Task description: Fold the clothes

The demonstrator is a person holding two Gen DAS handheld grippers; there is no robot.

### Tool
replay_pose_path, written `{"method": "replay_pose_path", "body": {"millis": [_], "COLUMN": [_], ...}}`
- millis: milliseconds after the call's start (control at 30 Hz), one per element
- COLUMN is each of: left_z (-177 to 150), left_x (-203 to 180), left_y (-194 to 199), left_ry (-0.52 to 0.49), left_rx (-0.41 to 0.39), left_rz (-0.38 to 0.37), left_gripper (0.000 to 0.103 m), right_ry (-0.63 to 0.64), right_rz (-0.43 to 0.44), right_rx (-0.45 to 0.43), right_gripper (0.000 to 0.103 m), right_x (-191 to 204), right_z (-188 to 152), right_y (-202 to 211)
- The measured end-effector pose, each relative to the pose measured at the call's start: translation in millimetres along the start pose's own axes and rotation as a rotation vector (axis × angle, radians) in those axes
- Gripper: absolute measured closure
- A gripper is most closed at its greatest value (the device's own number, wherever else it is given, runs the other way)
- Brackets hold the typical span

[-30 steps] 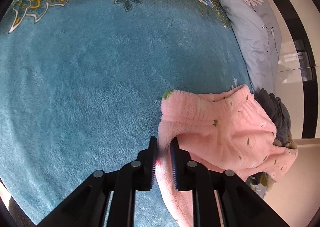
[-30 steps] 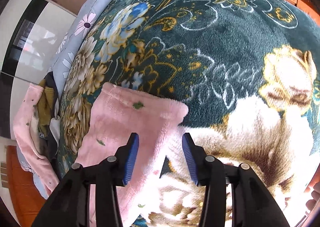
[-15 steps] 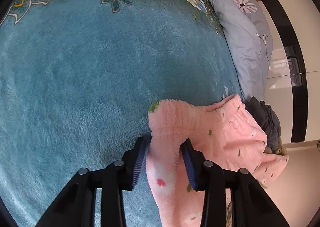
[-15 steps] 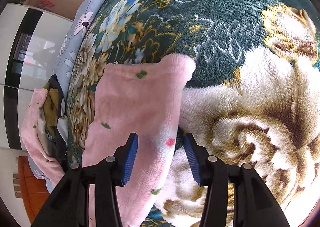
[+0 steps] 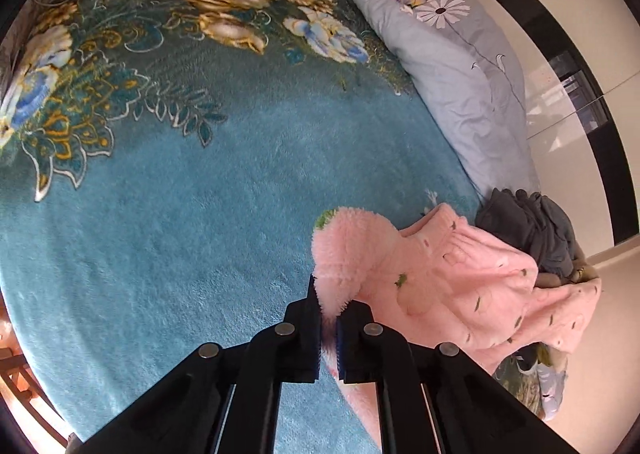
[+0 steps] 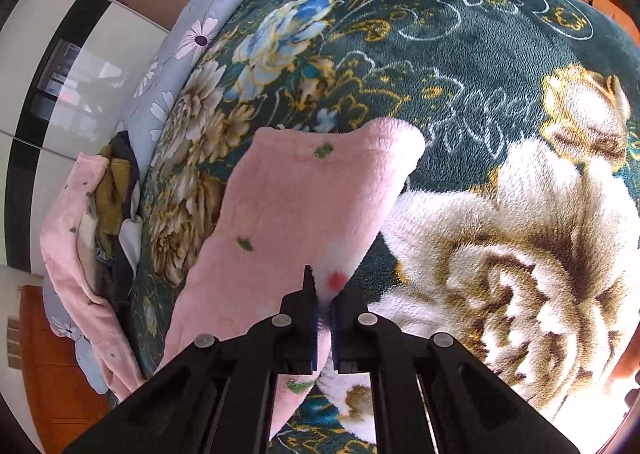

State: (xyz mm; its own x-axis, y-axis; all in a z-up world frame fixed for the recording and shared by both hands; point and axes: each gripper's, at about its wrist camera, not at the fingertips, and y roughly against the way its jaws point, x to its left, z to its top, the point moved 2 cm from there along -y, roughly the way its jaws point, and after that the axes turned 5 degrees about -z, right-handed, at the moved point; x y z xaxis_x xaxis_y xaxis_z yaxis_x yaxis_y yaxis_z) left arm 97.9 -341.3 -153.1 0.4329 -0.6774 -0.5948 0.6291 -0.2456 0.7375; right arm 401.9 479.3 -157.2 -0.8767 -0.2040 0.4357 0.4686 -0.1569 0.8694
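While a heap of other clothes (image 5: 532,230) waits at the bed's edge, the left gripper (image 5: 329,318) and right gripper (image 6: 324,308), jaws having just closed, each pinch an edge of the pink fleece garment (image 6: 296,214), which is lifted above the floral blanket (image 5: 168,214) covering the bed.

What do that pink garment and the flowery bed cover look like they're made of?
Pink garment: seemingly plush fleece, with a fuzzy matte pile, fluffy at the edge.
Bed cover: likely a thick, printed plush blanket, its short nap faintly shiny in sunlight.
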Motion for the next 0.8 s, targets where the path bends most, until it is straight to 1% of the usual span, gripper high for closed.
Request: {"method": "replay_pose_path", "body": {"millis": [67,133,167,200,267,300,367,433,567,633,700,767,800], "left_z": [2,-1,-4,-7,-17,-23,-34,-43,-46,-46,-44,-42,-41], "left_x": [6,21,30,39,59,69,87,102,108,109,110,109,109], "left_y": [17,37,43,46,43,41,35,29,20,20,19,20,20], "left_ry": [0.009,0.029,0.023,0.007,-0.002,0.015,0.077,0.134,0.177,0.195,0.207,0.209,0.209], "left_rx": [-0.028,-0.062,-0.069,-0.06,-0.025,-0.015,-0.002,0.01,0.033,0.044,0.062,0.08,0.09], "left_rz": [-0.011,-0.038,-0.038,-0.021,0.029,0.05,0.062,0.067,0.073,0.07,0.057,0.043,0.036], "left_gripper": [0.098,0.098,0.098,0.098,0.098,0.098,0.098,0.097,0.097,0.095,0.094,0.094,0.092], "right_ry": [0.023,0.046,0.059,0.071,0.087,0.062,-0.004,-0.034,-0.032,-0.03,-0.027,-0.021,-0.02], "right_rz": [0.035,0.08,0.102,0.112,0.073,0.053,0.038,0.027,0.013,0.009,0.003,-0.01,-0.014], "right_rx": [-0.014,-0.027,-0.033,-0.034,-0.006,0.01,0.038,0.058,0.072,0.078,0.088,0.092,0.088], "right_gripper": [0.099,0.099,0.099,0.099,0.099,0.099,0.099,0.099,0.099,0.099,0.099,0.096,0.096], "right_x": [-1,-6,-10,-16,-32,-43,-63,-74,-74,-71,-70,-70,-72], "right_z": [-3,-8,-13,-18,-29,-32,-38,-43,-41,-38,-36,-33,-33], "right_y": [12,25,30,33,27,21,10,4,2,2,1,1,2]}}
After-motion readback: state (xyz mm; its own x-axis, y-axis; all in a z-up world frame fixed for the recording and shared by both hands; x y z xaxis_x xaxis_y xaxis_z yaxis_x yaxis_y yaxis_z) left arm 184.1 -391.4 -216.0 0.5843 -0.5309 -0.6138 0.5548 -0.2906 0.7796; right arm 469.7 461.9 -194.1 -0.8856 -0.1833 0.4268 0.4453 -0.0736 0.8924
